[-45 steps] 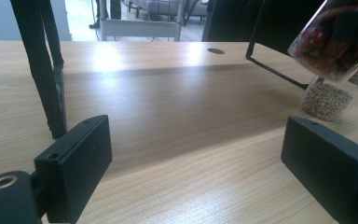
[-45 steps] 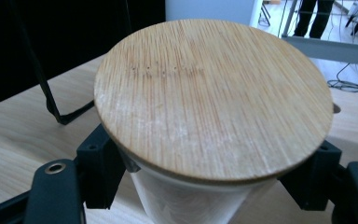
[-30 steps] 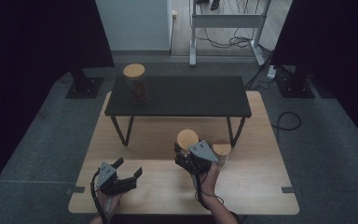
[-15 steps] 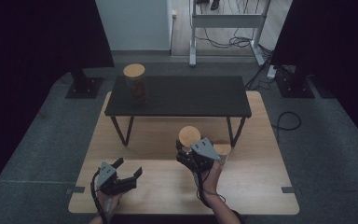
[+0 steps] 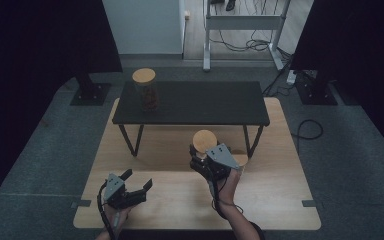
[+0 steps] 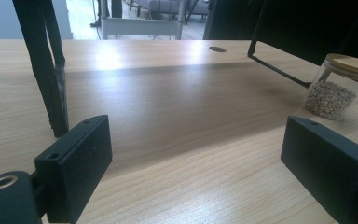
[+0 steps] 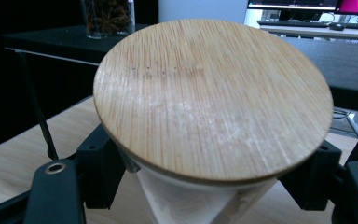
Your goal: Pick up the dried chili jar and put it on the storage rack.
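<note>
Right gripper (image 5: 206, 159): jaws clamped on the jar (image 7: 212, 98), one pad on each side of its glass just under the bamboo lid.
Left gripper (image 5: 132, 186): jaws wide, nothing between them, low over the worktop (image 6: 177, 121).
Second jar (image 6: 336, 87): beyond the left jaws, off their right side, standing apart.
</note>
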A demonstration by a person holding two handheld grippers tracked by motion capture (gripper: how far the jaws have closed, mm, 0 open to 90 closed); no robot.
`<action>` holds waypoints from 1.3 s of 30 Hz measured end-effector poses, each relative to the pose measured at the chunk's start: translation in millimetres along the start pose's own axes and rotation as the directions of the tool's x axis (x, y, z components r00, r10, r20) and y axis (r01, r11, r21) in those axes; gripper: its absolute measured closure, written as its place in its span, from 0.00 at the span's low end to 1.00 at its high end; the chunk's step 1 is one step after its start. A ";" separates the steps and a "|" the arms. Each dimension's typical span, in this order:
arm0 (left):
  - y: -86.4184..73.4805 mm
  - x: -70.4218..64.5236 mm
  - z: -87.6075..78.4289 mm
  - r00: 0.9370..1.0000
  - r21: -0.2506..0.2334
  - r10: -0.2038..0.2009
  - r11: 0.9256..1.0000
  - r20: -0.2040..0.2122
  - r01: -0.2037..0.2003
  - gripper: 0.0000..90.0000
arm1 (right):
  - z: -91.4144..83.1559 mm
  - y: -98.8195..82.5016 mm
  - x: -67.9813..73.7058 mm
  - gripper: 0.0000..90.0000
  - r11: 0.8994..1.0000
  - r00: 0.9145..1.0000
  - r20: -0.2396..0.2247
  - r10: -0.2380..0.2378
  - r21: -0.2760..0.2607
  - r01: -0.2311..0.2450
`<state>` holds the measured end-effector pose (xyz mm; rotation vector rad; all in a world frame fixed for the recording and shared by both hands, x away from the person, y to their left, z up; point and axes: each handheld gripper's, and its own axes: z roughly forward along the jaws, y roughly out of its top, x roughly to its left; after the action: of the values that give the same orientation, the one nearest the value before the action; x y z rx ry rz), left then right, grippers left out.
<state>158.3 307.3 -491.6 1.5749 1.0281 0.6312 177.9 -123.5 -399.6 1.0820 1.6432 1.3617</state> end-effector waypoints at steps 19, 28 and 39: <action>0.0 0.6 0.2 1.000 0.000 0.000 1.000 -0.001 0.000 0.09 | 2.0 19.6 -2.4 0.29 0.999 1.000 0.014 -0.013 -0.040 0.014; 0.2 0.6 0.1 1.000 -0.001 -0.001 1.000 -0.004 0.001 0.09 | 8.2 25.7 0.2 0.29 0.998 0.999 0.027 -0.031 -0.046 0.032; 0.2 0.3 0.1 1.000 -0.002 -0.002 1.000 -0.003 0.002 0.09 | 17.4 35.7 1.3 0.29 0.997 0.998 0.041 -0.044 -0.063 0.047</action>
<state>158.6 307.5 -491.4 1.5714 1.0306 0.6333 198.7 -112.9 -367.4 1.0217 1.5761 1.3464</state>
